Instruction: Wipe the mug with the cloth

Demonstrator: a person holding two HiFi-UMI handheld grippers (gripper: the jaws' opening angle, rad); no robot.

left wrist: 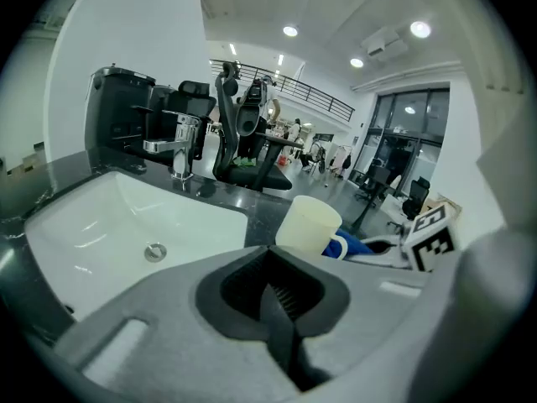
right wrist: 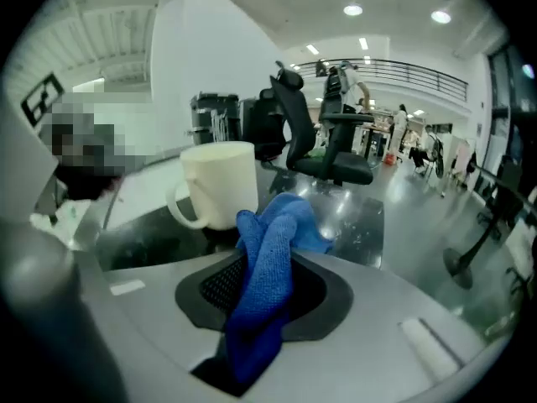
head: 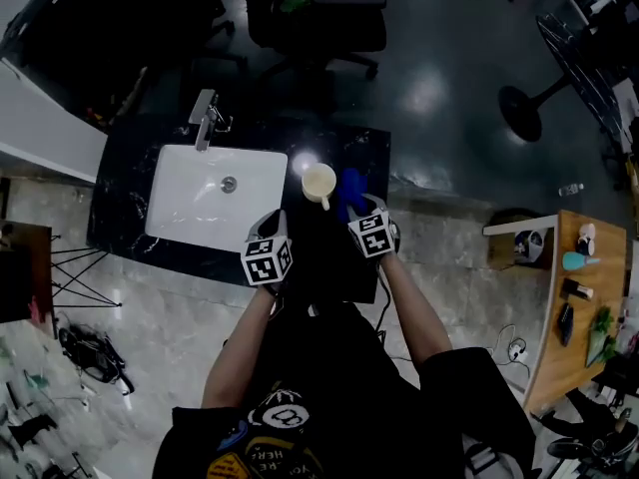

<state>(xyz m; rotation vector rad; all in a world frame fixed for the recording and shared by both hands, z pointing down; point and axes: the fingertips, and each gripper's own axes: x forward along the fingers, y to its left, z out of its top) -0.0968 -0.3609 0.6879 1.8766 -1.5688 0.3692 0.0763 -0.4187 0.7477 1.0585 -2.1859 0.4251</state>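
Observation:
A cream mug (head: 319, 183) stands upright on the dark counter (head: 339, 267), just right of the white sink (head: 216, 197). In the right gripper view the mug (right wrist: 220, 183) has its handle turned to the left. My right gripper (right wrist: 267, 296) is shut on a blue cloth (right wrist: 267, 267), which bunches up between the jaws a little short of the mug. In the head view the cloth (head: 350, 192) sits right of the mug. My left gripper (left wrist: 281, 305) is shut with nothing in it, hovering near the sink's front right corner; the mug (left wrist: 308, 223) lies ahead of it.
A chrome tap (head: 205, 118) rises behind the sink. The sink basin (left wrist: 117, 225) with its drain fills the left of the left gripper view. Office chairs (head: 318, 18) stand on the dark floor beyond the counter. A wooden side table (head: 584, 297) with small items is at the right.

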